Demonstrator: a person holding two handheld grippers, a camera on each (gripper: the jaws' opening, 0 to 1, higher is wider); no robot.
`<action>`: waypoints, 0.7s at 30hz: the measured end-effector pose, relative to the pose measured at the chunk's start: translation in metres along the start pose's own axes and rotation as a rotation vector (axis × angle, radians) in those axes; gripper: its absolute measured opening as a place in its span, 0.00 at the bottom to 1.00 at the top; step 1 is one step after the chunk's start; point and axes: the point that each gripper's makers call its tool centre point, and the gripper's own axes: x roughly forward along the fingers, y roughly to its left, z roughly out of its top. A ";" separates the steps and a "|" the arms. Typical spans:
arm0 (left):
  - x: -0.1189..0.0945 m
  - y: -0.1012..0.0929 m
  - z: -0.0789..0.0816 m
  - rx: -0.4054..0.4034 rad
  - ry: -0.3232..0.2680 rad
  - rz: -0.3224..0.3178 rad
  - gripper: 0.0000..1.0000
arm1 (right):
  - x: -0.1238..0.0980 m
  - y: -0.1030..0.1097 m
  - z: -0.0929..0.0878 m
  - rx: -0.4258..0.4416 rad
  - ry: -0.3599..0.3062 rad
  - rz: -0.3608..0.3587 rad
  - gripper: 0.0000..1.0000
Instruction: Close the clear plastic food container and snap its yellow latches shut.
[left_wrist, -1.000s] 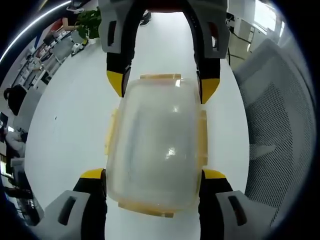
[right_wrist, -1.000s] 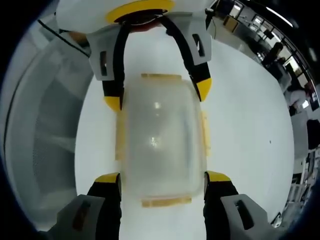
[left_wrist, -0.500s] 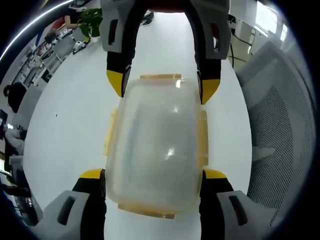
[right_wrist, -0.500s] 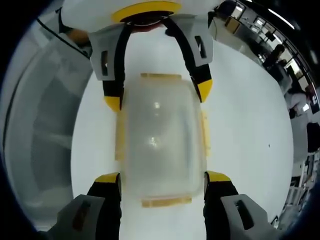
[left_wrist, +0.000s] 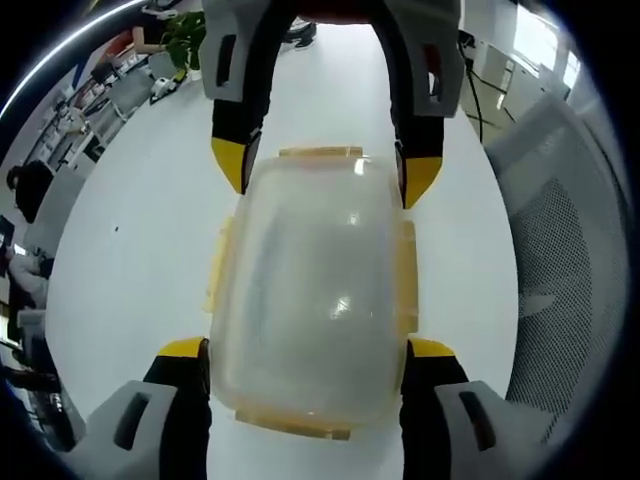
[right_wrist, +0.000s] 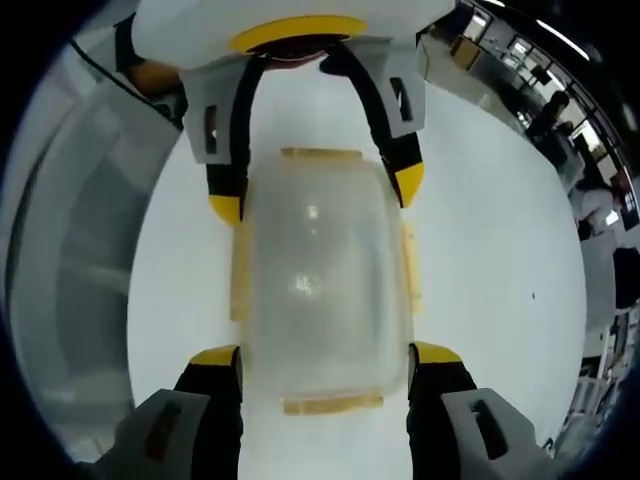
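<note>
I hold the box (left_wrist: 308, 300) between both grippers on the white table (left_wrist: 140, 230), left gripper (left_wrist: 305, 352) and right gripper (right_wrist: 325, 358) each clamped on one end, steadying it so its yellow latches (left_wrist: 405, 275) can snap down.

Office: desks (left_wrist: 95, 95), mesh chair (left_wrist: 560, 250)

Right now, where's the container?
The clear plastic food container sits on the white table, centred in both views, held between the left tongs at one end and the right tongs at the opposite end.
</note>
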 end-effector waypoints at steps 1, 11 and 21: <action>0.000 0.001 0.000 0.000 0.000 0.000 0.78 | 0.000 -0.001 0.000 0.000 0.000 0.000 0.67; 0.005 0.019 0.001 0.000 0.003 -0.004 0.79 | 0.001 -0.018 -0.001 0.000 -0.009 0.000 0.67; 0.008 0.031 0.003 0.004 0.007 -0.008 0.79 | 0.001 -0.030 -0.002 0.004 -0.018 -0.002 0.67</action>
